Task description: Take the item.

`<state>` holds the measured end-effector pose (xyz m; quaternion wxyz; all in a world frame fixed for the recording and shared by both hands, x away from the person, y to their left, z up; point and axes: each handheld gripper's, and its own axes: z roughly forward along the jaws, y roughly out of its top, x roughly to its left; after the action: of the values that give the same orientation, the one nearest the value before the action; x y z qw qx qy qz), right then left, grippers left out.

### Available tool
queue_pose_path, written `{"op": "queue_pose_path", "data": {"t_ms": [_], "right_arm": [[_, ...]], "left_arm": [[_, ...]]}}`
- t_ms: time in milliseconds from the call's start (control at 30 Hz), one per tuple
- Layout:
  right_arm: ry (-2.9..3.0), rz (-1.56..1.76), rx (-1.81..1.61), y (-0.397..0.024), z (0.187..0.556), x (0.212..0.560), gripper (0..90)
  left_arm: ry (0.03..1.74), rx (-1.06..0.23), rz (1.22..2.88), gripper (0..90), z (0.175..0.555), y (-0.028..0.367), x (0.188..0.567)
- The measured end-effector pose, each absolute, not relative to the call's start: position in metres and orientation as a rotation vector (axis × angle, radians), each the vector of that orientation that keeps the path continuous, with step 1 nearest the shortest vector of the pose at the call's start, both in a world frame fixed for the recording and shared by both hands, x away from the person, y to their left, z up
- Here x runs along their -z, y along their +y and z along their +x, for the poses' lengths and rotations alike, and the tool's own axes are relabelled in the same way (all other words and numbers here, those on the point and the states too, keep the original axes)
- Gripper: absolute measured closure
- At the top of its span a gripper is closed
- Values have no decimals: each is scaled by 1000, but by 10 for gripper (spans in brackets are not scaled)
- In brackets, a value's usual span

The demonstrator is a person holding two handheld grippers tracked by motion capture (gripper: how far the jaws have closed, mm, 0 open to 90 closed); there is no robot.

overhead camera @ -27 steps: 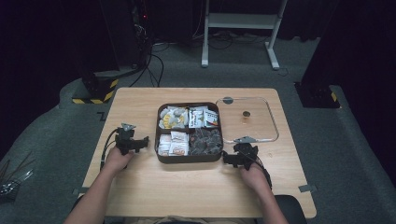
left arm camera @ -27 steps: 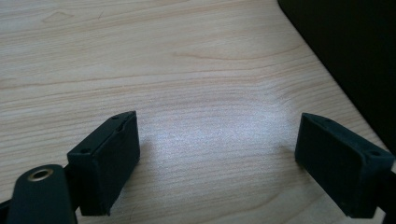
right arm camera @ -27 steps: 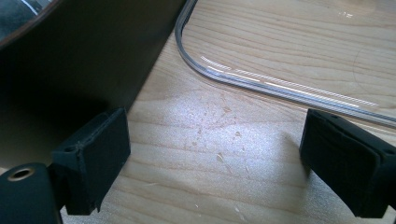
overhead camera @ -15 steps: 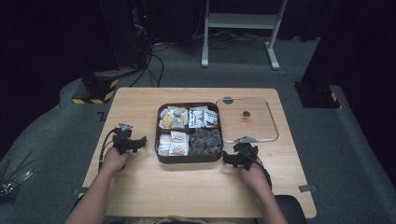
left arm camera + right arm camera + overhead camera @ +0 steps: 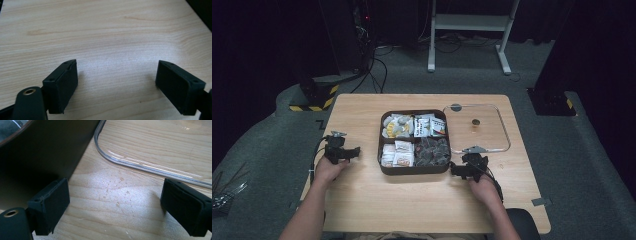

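High view: the box (image 5: 414, 141) sits mid-table (image 5: 412, 200), its clear lid (image 5: 479, 127) lying flat just right of it, likely taken off for access. Left gripper (image 5: 343, 152) rests left of the box and right gripper (image 5: 462, 169) at its near right corner, both with fingers open and empty.

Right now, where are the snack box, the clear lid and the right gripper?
Snack box (image 5: 414, 170): high view, on its dark front wall.
Clear lid (image 5: 492, 125): high view, on its flat pane right of the knob.
Right gripper (image 5: 113, 207): right gripper view, midway between its open jaws, over bare table.
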<state>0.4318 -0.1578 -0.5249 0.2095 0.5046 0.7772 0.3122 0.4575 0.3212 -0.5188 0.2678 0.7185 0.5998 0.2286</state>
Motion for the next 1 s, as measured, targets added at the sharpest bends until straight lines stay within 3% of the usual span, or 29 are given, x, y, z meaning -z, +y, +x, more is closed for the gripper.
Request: {"op": "queue_pose_path", "data": {"t_ms": [233, 333, 533, 1000], "right_arm": [[2161, 1403, -869, -158, 432, 525, 86], [2161, 1401, -868, -158, 432, 525, 86], [2161, 1403, -868, -158, 432, 525, 86], [2163, 1400, -872, -158, 432, 525, 88]], "left_arm": [[1516, -551, 1976, 217, 455, 327, 511], [1486, -531, 1955, 289, 456, 325, 502], [1430, -478, 1989, 336, 457, 324, 494], [1328, -408, 1965, 369, 459, 313, 472]]}}
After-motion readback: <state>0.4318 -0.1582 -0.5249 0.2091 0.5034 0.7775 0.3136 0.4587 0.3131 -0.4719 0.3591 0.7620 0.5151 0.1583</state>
